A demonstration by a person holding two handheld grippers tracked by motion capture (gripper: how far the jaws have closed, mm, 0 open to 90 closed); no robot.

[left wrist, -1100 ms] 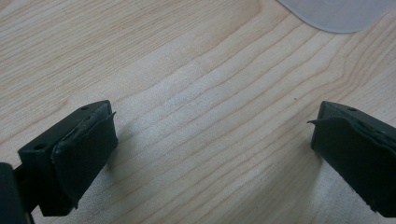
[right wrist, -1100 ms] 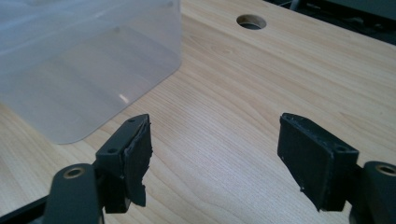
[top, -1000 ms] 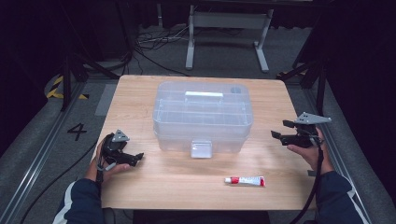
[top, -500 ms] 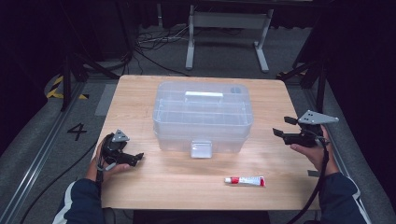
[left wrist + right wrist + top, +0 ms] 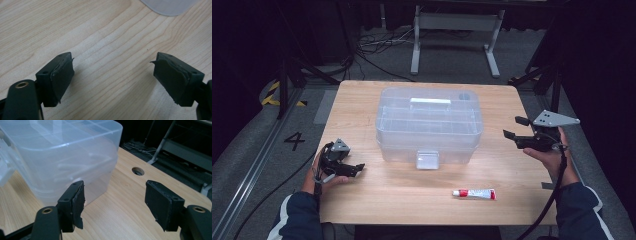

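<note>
My right gripper (image 5: 518, 134) hangs just right of the box (image 5: 429, 125), my left gripper (image 5: 354, 169) near its left; both jaws empty, wide, just closing slightly.

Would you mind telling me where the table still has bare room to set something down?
The wooden table is bare along its left side, between the clear plastic storage box and the left edge, and along the front between the left claw and the small tube. The middle is crowded by the box.
</note>
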